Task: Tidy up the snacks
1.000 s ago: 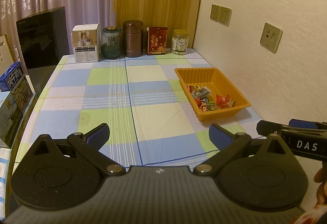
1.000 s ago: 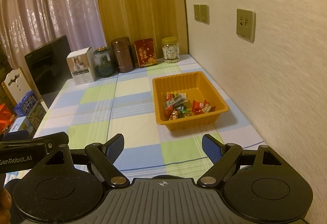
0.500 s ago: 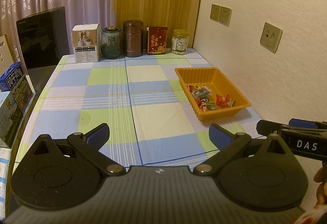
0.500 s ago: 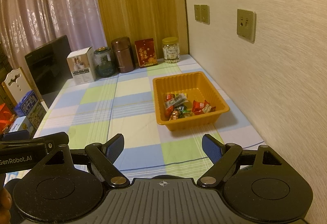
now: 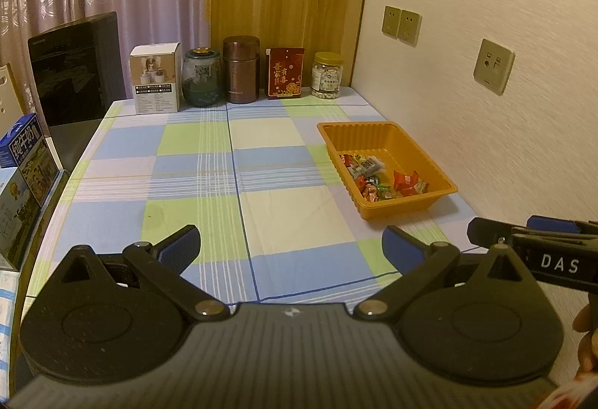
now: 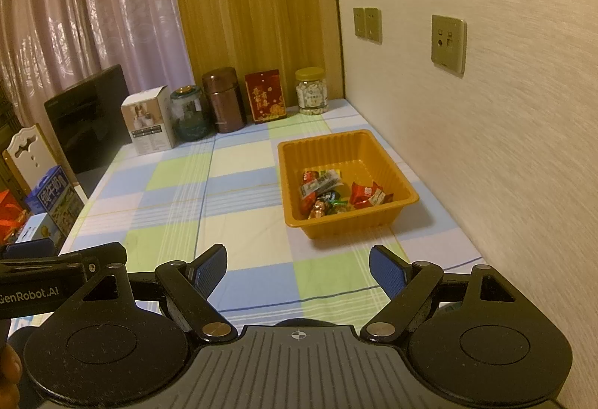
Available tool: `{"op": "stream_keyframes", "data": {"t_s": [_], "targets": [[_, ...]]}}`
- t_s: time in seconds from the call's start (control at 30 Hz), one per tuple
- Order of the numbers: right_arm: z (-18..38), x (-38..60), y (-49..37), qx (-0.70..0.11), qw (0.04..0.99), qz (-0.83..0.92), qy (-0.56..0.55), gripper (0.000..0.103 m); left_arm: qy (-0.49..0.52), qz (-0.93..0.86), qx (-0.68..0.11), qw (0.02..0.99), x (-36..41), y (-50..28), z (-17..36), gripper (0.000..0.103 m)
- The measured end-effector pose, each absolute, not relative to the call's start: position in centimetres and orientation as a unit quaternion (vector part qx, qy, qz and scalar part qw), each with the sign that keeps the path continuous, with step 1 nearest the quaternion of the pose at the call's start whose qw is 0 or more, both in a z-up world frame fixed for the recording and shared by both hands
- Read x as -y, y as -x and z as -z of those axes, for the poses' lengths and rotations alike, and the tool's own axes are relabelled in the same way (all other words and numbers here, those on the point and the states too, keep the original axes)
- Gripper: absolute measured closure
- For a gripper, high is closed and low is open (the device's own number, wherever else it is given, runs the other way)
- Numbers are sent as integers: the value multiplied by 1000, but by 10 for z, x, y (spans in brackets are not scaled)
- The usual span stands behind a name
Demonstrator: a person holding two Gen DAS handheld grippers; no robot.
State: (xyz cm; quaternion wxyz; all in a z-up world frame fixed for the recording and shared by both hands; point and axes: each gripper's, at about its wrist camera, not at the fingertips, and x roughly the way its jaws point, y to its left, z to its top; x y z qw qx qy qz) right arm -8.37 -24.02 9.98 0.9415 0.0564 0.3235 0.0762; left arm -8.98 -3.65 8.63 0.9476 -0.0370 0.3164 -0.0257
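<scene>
An orange plastic tray sits on the checked tablecloth near the right wall. Several wrapped snacks lie in its near half. My left gripper hovers open over the near part of the table, nothing between its blue pads. My right gripper is open too, also empty, with the tray ahead and slightly right of it. Each gripper's side shows at the edge of the other's view.
Along the back stand a white box, a glass jar, a brown canister, a red packet and a nut jar. A black appliance and milk cartons line the left side. The wall runs close on the right.
</scene>
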Motion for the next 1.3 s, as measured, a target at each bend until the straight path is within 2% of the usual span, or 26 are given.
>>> {"op": "stream_keyframes", "data": {"t_s": [1.3], "targets": [[-99,242,83,-324,941,-77,-57,20,39,35,-312,949,37,93,-83,0]]}}
